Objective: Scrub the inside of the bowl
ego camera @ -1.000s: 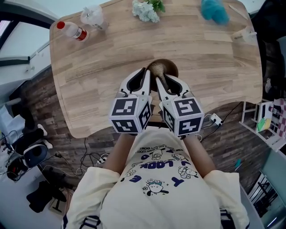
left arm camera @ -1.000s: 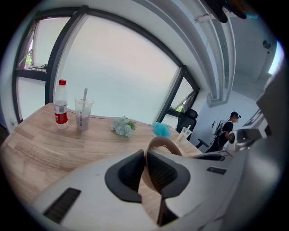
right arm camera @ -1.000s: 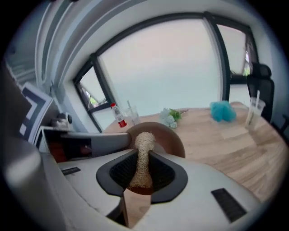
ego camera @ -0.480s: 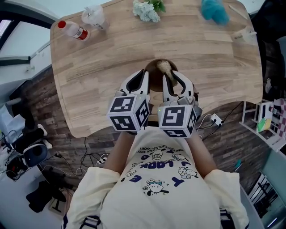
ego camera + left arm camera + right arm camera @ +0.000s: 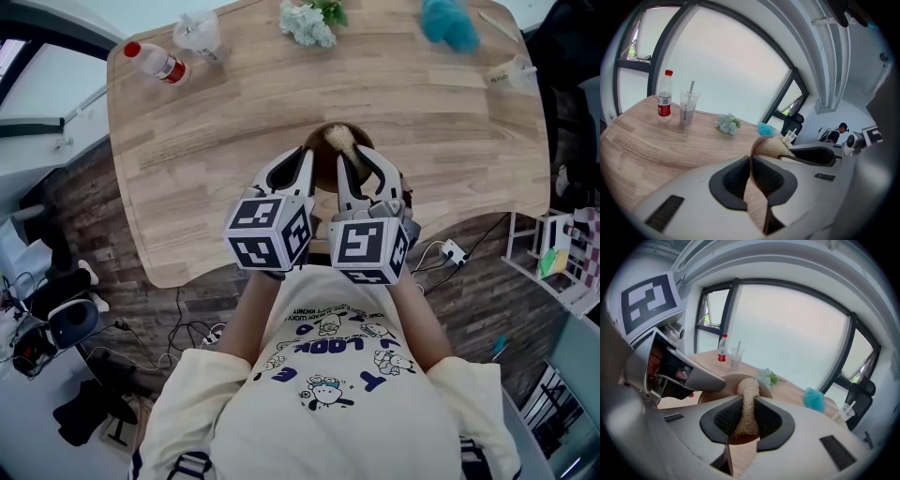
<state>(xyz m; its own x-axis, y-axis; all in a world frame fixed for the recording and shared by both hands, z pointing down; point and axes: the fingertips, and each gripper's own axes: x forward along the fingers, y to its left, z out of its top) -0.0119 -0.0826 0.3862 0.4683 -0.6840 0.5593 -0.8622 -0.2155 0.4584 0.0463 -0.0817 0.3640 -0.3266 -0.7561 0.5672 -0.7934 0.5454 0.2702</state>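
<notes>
A brown wooden bowl (image 5: 325, 170) stands on the table near its front edge. My left gripper (image 5: 302, 157) is shut on the bowl's near-left rim; in the left gripper view the thin rim (image 5: 756, 140) runs between the pads. My right gripper (image 5: 354, 161) is shut on a tan loofah scrubber (image 5: 342, 141) whose tip reaches down into the bowl. In the right gripper view the loofah (image 5: 747, 399) is pinched between the black pads, with the bowl (image 5: 726, 383) behind it and the left gripper (image 5: 689, 376) at the left.
At the table's far edge stand a red-capped bottle (image 5: 155, 64), a clear cup (image 5: 197, 36), white flowers (image 5: 305, 21), a blue puff (image 5: 450, 23) and a straw cup (image 5: 514, 70). Cables lie on the floor below the table's near edge.
The right gripper has rolled about its own axis, turning its marker cube, and the loofah has swept a little to the right inside the bowl. The left gripper has kept its hold.
</notes>
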